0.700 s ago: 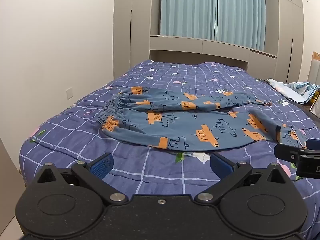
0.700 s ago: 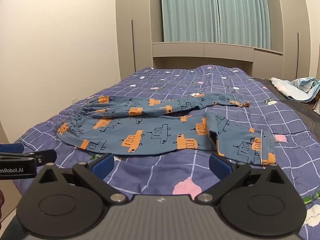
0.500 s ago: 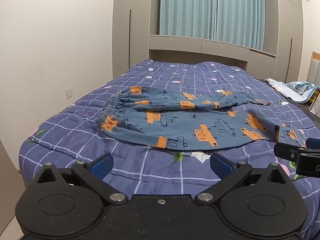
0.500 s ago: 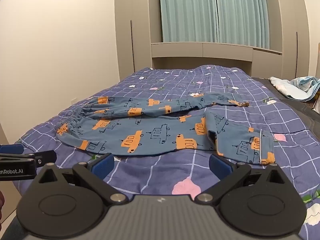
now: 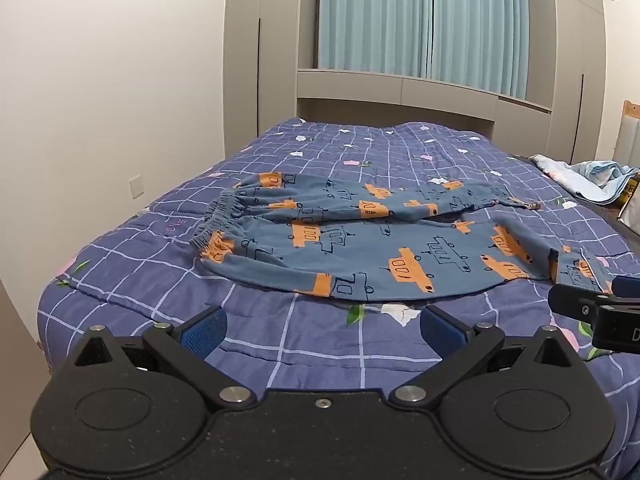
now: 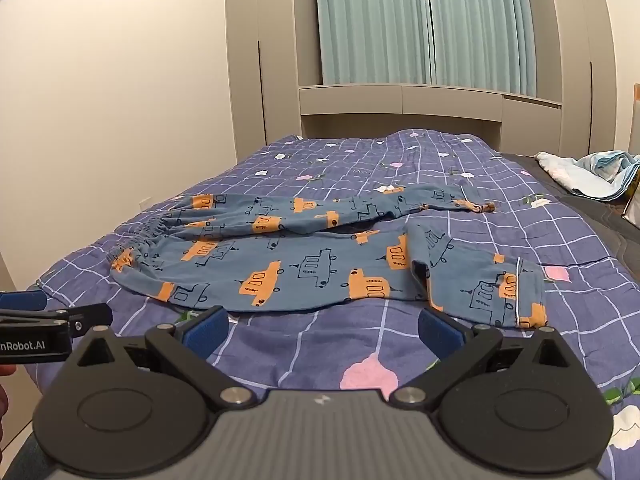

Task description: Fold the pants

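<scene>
The pants [image 5: 384,248] [image 6: 320,264] lay flat on the bed [image 5: 280,344] [image 6: 580,312], across its near half, with the waist to the left and the two legs running to the right. They were blue with orange cars and dark outline drawings. The elastic waistband [image 5: 218,220] [image 6: 138,236] was gathered and a little wrinkled at the left end. The far leg ended in a narrow cuff [image 5: 524,204] [image 6: 482,207] at the right, and the near leg had its end part folded back over itself, with a cuff [image 6: 528,304] that showed a white line and an orange edge. The bed was covered by a purple quilt with a white grid and small flowers. The left hand-held gripper [image 5: 322,324] hovered above the near edge of the bed, in front of the middle of the pants; its two blue pads stood wide apart and held nothing. The right hand-held gripper [image 6: 322,322] was also spread open and empty, near the lower hem of the near leg, not touching the cloth. In the right wrist view the left hand-held gripper [image 6: 52,320] appeared at the left border, and in the left wrist view the right hand-held gripper [image 5: 592,312] appeared at the right border. At the far right a light blue bundle of cloth [image 5: 588,180] [image 6: 588,174] lay beside the bed. Behind the bed there were grey cabinets [image 5: 260,60] [image 6: 260,60] and a teal curtain [image 5: 420,20] [image 6: 420,20].
</scene>
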`<state>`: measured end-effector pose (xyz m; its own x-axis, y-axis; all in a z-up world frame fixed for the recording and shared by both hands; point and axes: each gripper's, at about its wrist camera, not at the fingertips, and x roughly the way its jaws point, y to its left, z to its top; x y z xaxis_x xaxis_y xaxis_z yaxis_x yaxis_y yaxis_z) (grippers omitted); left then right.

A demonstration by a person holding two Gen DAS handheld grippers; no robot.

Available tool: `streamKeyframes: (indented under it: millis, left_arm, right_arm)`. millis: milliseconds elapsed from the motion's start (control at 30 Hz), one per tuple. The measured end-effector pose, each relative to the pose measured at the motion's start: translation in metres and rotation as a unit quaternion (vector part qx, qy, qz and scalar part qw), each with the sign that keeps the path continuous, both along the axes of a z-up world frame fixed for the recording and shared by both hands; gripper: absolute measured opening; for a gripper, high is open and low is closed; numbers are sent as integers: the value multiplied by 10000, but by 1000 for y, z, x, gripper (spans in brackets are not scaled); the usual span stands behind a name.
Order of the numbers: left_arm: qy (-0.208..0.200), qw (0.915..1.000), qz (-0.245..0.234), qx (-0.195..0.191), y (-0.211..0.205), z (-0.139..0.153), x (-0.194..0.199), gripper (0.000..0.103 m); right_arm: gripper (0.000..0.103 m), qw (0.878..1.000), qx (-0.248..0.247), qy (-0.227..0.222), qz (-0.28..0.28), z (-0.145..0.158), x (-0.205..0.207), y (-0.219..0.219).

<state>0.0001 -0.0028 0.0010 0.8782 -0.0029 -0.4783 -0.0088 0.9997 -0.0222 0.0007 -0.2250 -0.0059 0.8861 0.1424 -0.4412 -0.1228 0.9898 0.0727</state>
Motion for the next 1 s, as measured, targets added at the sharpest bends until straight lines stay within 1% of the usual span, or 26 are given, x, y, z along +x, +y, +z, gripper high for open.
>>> streamKeyframes:
  millis: [1000]
  left_arm:
    - [15,10000,11,64,0,2,0,102]
  right_arm:
    - [103,10000,52,21,-18,-1,0,-2]
